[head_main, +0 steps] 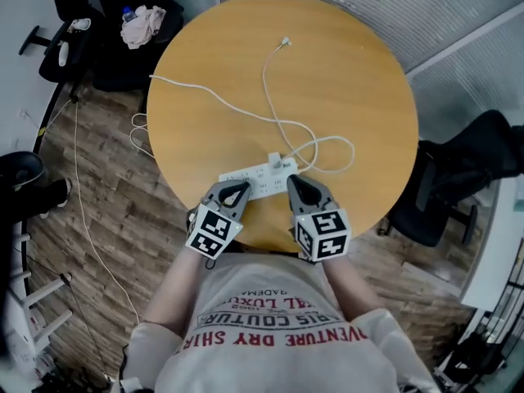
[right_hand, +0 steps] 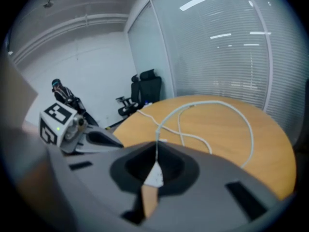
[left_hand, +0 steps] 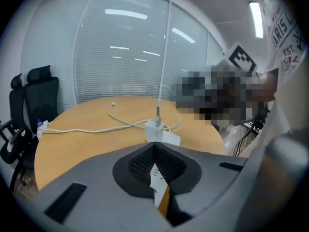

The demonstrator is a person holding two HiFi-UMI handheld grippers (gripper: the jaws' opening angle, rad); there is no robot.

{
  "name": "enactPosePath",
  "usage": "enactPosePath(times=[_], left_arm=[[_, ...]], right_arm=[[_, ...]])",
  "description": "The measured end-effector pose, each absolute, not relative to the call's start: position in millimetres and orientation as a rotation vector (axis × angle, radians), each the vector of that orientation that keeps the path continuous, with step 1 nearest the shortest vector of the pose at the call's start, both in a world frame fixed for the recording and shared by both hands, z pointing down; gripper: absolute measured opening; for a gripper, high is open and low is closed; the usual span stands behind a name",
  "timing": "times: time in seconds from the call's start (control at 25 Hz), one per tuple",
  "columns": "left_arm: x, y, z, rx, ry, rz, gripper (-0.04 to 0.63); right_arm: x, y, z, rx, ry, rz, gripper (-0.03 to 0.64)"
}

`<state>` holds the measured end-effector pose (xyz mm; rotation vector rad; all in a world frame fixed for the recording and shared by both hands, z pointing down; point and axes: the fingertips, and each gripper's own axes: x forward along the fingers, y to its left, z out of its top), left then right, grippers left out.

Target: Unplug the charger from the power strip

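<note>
The white charger (head_main: 276,161) is plugged into the white power strip (head_main: 250,180) at the end nearer the right claw, and its cable (head_main: 267,94) loops away across the round wooden surface (head_main: 360,80). The strip lies by the surface's near edge. Close over it are the left claw (head_main: 235,191) and the right claw (head_main: 295,187), each with jaws closed together on nothing.

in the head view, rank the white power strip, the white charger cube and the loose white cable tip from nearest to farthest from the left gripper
1. White power strip, just ahead of the left gripper.
2. White charger cube, plugged in towards the strip's right end.
3. Loose white cable tip, near the far edge of the round wooden table.
</note>
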<state>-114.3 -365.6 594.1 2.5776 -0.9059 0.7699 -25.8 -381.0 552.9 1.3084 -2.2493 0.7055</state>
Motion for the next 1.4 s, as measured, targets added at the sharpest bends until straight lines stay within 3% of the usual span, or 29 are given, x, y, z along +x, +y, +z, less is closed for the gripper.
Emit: enactPosePath(times=[0.44, 0.48, 0.56, 0.72, 1.4], left_arm=[[-85.8, -370.8, 661.6, 2.568, -0.705, 1.009, 0.032], [-85.6, -371.8, 664.6, 2.560, -0.713, 1.021, 0.032], [-85.0, -373.5, 668.3, 2.547, -0.729, 1.037, 0.032], [-82.7, -374.1, 671.8, 2.538, -0.723, 1.082, 0.032], [-83.9, -374.9, 671.8, 2.537, -0.718, 1.078, 0.032]], right_arm=[[-34.2, -382.5, 599.5, 1.252, -2.088, 0.779, 0.032], [-34.3, -383.9, 602.9, 1.250, -2.071, 0.793, 0.054], [-34.2, -387.6, 609.0, 1.242, -2.038, 0.817, 0.164], [-36.7, -397.5, 619.2, 1.209, -1.984, 0.836, 0.181], [-43.5, -411.2, 665.5, 1.217, -1.802, 0.953, 0.169]])
